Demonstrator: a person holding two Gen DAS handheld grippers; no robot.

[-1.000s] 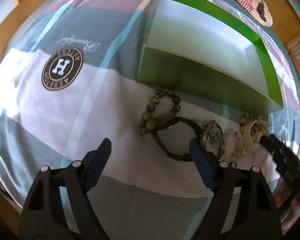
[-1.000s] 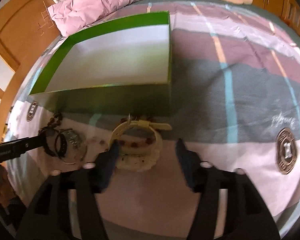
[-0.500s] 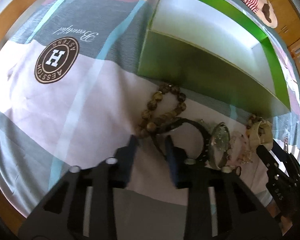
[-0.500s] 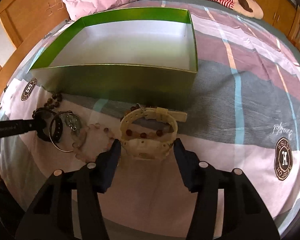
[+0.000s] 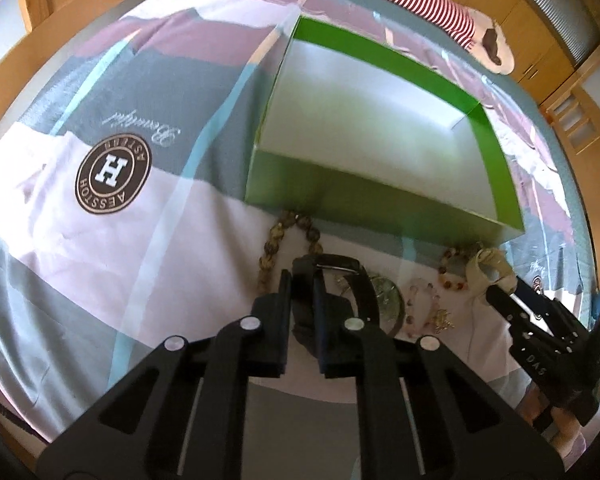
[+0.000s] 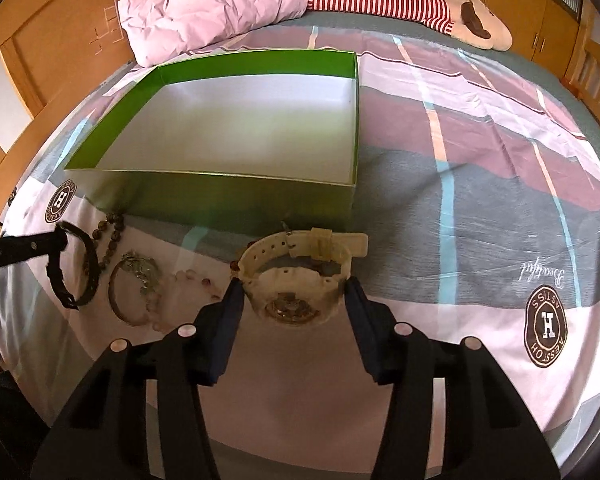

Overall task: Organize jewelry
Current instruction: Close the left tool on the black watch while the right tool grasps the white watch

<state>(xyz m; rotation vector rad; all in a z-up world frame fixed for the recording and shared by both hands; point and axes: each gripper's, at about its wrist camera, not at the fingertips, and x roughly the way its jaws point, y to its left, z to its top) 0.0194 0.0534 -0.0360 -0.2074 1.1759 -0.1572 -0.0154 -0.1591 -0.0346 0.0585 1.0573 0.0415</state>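
A green box (image 5: 364, 200) with a white, empty floor stands open on the bedspread; it also shows in the right wrist view (image 6: 236, 196). My left gripper (image 5: 302, 280) is shut on the strap of a black watch (image 5: 340, 264) lying in front of the box. My right gripper (image 6: 292, 292) is partly closed, its fingers on either side of a cream watch (image 6: 296, 264); whether they grip it I cannot tell. Between the two watches lie a brown bead bracelet (image 5: 274, 240), a silver bangle (image 6: 134, 280) and a pale pink bead bracelet (image 6: 180, 284).
The patterned bedspread (image 6: 480, 208) has round logo patches. A pink pillow (image 6: 220, 4) and a striped plush toy (image 6: 400, 0) lie beyond the box. Wooden bed rails and cupboards (image 6: 48, 48) ring the bed.
My left gripper has closed on the black watch strap. My right gripper has moved in around the cream watch. Both views have pulled back, showing more of the box and bed.
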